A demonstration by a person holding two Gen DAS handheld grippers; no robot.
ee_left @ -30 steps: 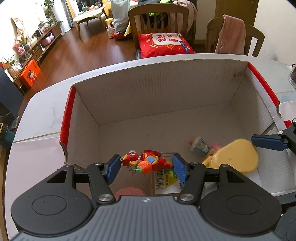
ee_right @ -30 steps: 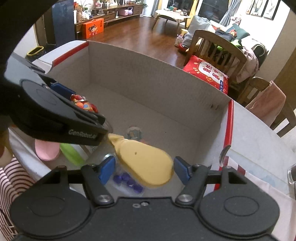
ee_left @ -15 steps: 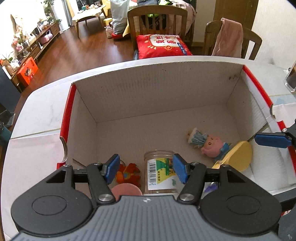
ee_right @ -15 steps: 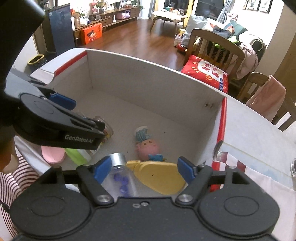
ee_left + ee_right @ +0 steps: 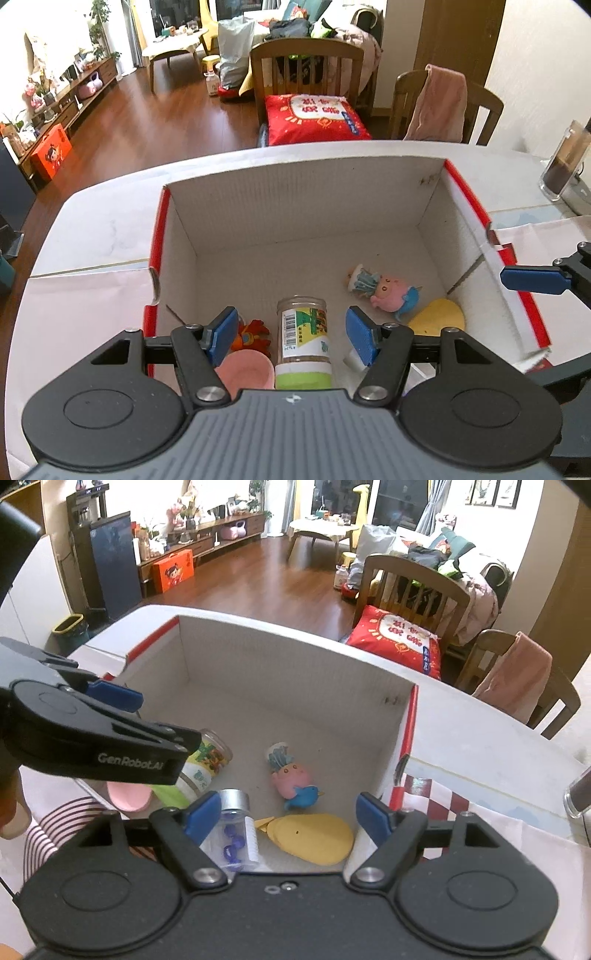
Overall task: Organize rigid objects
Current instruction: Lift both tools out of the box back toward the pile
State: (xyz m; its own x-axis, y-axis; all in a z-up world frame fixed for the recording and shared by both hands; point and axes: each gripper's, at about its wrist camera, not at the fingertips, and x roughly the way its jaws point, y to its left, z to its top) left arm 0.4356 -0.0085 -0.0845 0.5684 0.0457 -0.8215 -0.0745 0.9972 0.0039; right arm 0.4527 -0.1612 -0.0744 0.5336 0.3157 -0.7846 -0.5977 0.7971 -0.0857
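Both grippers, left & right, open, empty above box w/ toys

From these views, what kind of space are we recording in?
Most likely a home's open living-dining room: wooden dining chairs behind the table, a low coffee table on hardwood floor, and a TV console along the wall.

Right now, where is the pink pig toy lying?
In both wrist views the pink pig toy lies on the floor of the cardboard box, right of the lying jar and just beyond the yellow disc.
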